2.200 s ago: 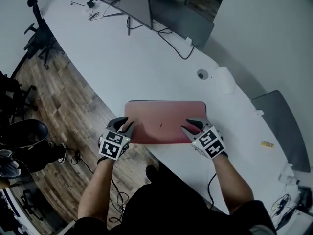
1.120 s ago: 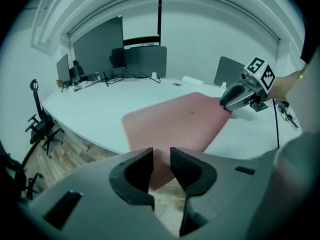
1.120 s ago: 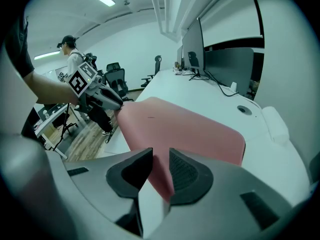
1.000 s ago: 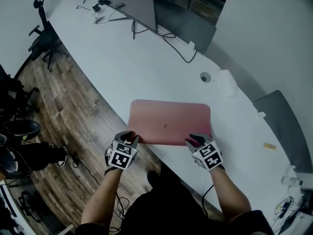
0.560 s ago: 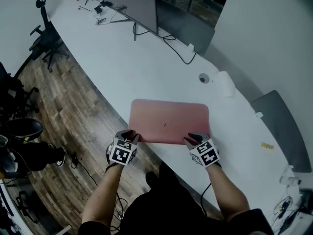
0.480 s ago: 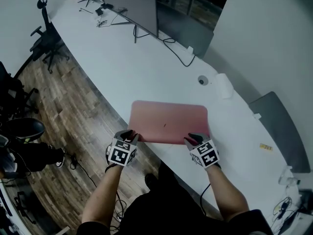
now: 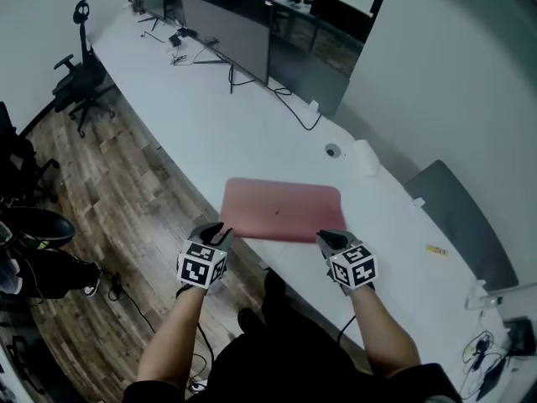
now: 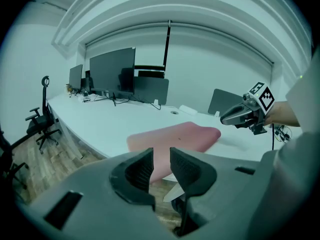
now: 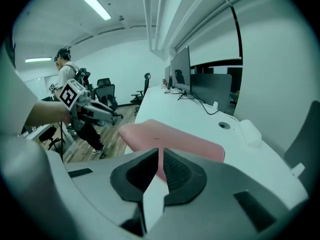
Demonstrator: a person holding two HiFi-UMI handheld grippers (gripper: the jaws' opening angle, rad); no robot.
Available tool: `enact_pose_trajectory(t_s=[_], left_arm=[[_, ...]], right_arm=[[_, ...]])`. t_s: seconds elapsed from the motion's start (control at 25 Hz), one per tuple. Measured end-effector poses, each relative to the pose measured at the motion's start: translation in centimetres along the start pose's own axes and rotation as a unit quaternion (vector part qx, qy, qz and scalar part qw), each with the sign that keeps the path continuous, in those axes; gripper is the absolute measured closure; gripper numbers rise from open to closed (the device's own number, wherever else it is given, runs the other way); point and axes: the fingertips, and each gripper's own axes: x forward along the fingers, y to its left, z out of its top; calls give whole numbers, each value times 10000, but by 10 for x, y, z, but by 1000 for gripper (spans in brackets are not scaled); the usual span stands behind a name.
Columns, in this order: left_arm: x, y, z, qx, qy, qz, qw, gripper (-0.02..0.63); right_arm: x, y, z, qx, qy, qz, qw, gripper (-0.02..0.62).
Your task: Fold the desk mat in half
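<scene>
The pink desk mat [image 7: 281, 211] lies across the white desk [image 7: 210, 133], its near edge raised off the desk's front edge. My left gripper [image 7: 220, 229] is shut on the mat's near left corner, and the pink sheet [image 8: 175, 136] runs up between its jaws [image 8: 161, 159]. My right gripper [image 7: 325, 238] is shut on the near right corner. Its jaws have just been closing, and the mat [image 9: 170, 136] sits in the thin gap between them [image 9: 160, 164]. A pale sliver hangs below each pair of jaws.
Dark monitors [image 7: 226, 23] with cables stand at the desk's far end. A round grommet [image 7: 333, 150] and a white box [image 7: 365, 156] lie just beyond the mat. A grey panel [image 7: 457, 217] is at the right, an office chair [image 7: 80, 65] on the wooden floor at the left. A person [image 9: 65, 69] stands in the background.
Both grippers have risen together, carrying the mat's near edge up off the desk. The right jaws have narrowed on the mat.
</scene>
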Motion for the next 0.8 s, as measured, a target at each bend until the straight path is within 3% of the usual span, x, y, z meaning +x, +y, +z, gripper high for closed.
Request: enact_pose_trajectory(t_s=[0.44, 0.8], left_arm=[[-58, -29, 25, -59, -802, -277, 9964, 508], [-84, -43, 54, -71, -1148, -151, 9933, 509]], right_arm=[[-73, 23, 37, 553, -900, -109, 9943, 580], [-101, 38, 59, 353, -1247, 241, 9913, 592]])
